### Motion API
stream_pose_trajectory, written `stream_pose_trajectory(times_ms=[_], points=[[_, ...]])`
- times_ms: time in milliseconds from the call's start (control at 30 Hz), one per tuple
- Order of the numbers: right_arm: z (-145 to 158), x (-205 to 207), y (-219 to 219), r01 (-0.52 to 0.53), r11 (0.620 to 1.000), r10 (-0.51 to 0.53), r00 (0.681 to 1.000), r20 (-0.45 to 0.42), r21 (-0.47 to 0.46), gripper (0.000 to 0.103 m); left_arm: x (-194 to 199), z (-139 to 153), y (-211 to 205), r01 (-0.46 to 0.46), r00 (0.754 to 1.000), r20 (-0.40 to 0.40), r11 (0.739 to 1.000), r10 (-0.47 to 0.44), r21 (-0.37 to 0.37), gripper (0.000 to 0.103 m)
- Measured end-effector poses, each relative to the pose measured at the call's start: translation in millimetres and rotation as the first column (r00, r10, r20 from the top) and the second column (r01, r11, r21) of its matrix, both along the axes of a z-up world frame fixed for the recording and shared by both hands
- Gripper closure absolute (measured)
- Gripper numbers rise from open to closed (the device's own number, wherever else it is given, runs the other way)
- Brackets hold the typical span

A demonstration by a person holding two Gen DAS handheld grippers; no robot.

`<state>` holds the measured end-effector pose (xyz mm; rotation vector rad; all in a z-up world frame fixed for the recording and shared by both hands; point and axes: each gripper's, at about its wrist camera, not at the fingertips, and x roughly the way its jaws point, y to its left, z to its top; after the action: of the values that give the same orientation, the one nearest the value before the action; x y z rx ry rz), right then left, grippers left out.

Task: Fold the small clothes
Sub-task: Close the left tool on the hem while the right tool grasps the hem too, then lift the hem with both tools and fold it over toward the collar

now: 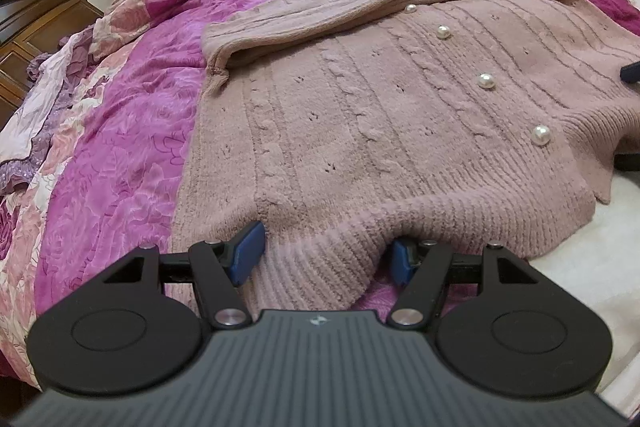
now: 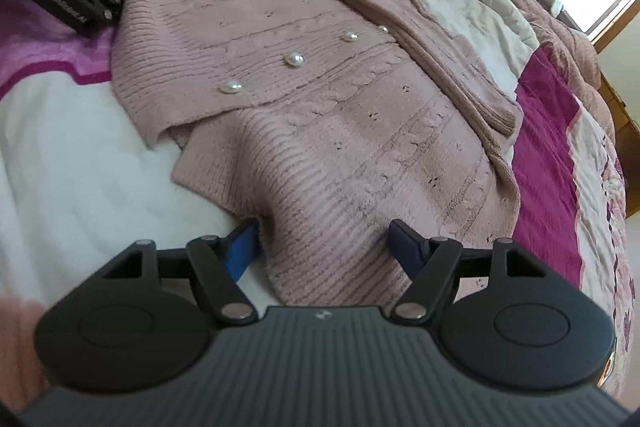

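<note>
The cardigan's (image 1: 360, 131) hem hides the left hand-held gripper's (image 1: 326, 259) fingertips. The right hand-held gripper (image 1: 631, 71) is cut off at the frame's edge.

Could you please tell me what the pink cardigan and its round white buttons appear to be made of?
The pink cable-patterned cardigan looks like soft, fuzzy knitted yarn: ribbed hem, cable stitches, matte nap. The round white buttons look like glossy faux pearl, probably plastic, judging by their bright highlights.
</note>
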<state>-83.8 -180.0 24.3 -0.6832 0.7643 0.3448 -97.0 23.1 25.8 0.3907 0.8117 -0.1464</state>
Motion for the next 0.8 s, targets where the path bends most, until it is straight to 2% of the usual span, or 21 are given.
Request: stream_pose_trajectory(times_ms=[100,133,167,300,333,433,800], points=[[1.2,-3.9,-1.2,0.008,1.0,-0.009,1.0,0.017,0.029,0.044,-0.1,0.8,0.7,-0.013,1.0,0.01,1.0,0.013,-0.013,0.036],[2.1,-5.1,-1.6,0.01,0.999,-0.011,1.0,0.027,0.037,0.047,-1.2,1.5,0.1,-0.013,1.0,0.014,1.0,0.013,-0.016,0.043],[3.2,-5.8,-2.0,0.014,0.999,-0.016,0.999,0.038,0.042,0.055,-1.8,2.4,-0.2,-0.013,1.0,0.02,1.0,0.013,-0.016,0.046],[9.7,-3.8,-7.2,0.054,0.995,-0.061,0.995,0.082,0.081,0.081,-5.0,9.0,-0.3,-0.012,0.999,0.043,0.999,0.013,-0.037,0.071],[11.8,-3.2,-8.6,0.064,0.994,-0.072,0.993,0.091,0.092,0.083,-5.0,11.7,0.6,-0.014,0.999,0.046,0.998,0.016,-0.054,0.078],[19.7,-4.0,-11.4,0.079,0.989,-0.094,0.988,0.12,0.128,0.088,-6.5,20.3,1.2,-0.018,0.998,0.066,0.996,0.024,-0.087,0.088],[42.4,3.4,-19.3,0.115,0.969,-0.159,0.968,0.194,0.219,0.089,-6.6,53.6,-5.5,-0.018,0.987,0.158,0.99,0.04,-0.142,0.091]])
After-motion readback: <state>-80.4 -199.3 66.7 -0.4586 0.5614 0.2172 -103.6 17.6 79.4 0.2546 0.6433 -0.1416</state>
